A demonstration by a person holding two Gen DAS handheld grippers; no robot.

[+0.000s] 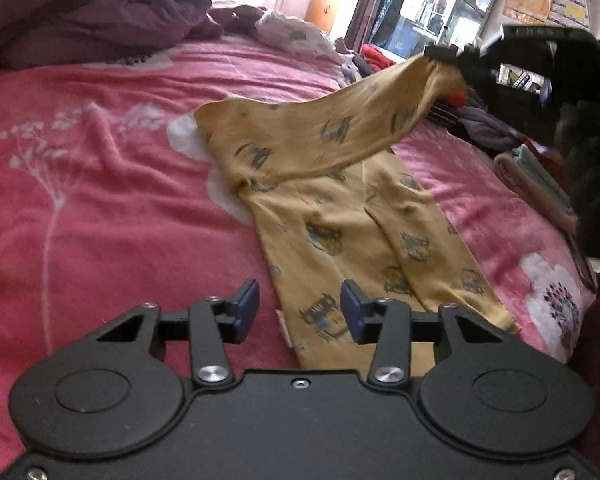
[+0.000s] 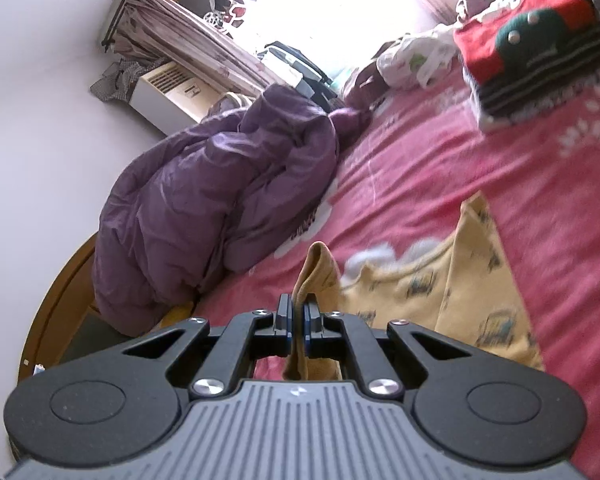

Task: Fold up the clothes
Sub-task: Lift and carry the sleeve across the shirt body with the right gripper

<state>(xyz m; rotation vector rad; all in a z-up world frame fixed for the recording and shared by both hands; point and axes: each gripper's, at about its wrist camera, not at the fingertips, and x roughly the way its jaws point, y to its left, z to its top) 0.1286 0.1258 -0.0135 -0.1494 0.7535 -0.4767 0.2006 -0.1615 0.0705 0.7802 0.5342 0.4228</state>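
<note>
Yellow children's trousers [image 1: 340, 216] printed with small cars lie on the pink flowered bedsheet [image 1: 100, 200], legs pointing toward me. My left gripper [image 1: 299, 306] hovers open just over the end of one leg, blue pads apart and not pressing the cloth. My right gripper [image 2: 298, 320] is shut on a corner of the trousers [image 2: 440, 292] at the waist end. In the left wrist view the right gripper [image 1: 446, 54] holds that corner up off the bed, so the cloth stretches in a raised flap toward the upper right.
A crumpled purple duvet [image 2: 220, 200] lies piled along the bed's far side by the wall. A folded red and green knit [image 2: 532, 36] and a white garment [image 2: 412, 60] lie further up the bed. Folded cloths [image 1: 536, 176] and a dark clothes heap [image 1: 480, 120] line the right edge.
</note>
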